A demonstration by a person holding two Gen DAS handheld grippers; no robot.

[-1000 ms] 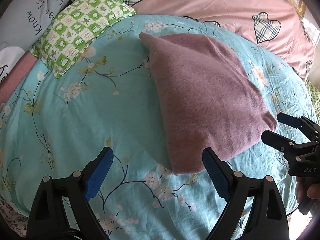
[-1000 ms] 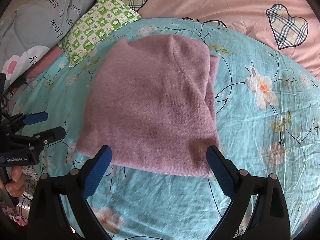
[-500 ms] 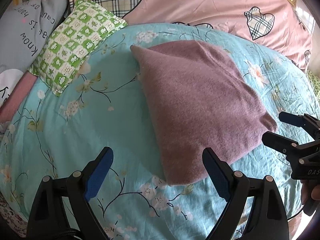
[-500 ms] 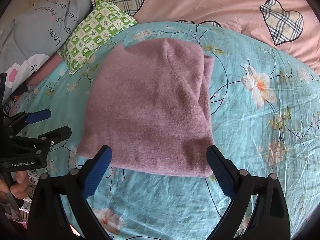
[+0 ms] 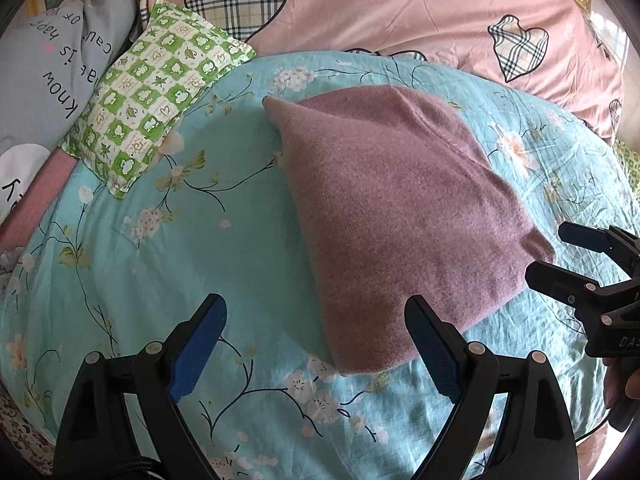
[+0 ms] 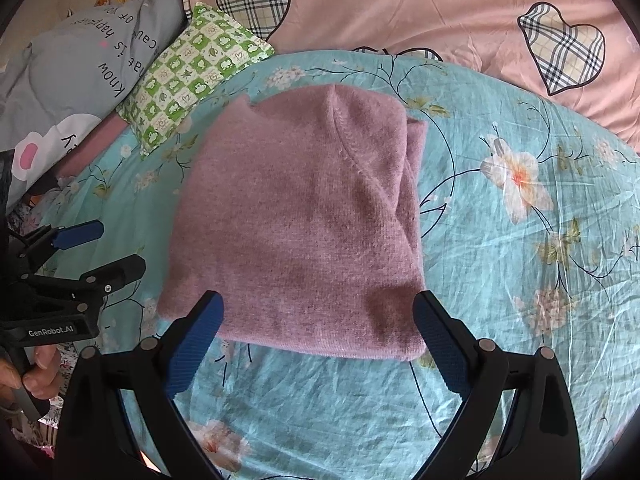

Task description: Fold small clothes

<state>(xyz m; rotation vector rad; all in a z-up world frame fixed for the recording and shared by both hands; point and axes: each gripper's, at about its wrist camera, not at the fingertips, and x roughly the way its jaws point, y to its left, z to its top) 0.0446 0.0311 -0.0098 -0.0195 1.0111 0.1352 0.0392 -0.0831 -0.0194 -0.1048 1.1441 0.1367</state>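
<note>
A mauve knit sweater lies folded into a compact rectangle on the turquoise floral sheet; it also shows in the right wrist view. My left gripper is open and empty, hovering just before the sweater's near left corner. My right gripper is open and empty, over the sweater's near edge. Each gripper shows in the other's view, the right one beside the sweater's right corner, the left one beside its left edge.
A green checked pillow lies at the back left beside a grey printed pillow. A pink quilt with plaid hearts covers the far side. The bed's edge runs along the near left.
Both grippers have drawn back and risen a little from the folded sweater, so more of the bed shows. Both stay open. The sweater has not moved.
</note>
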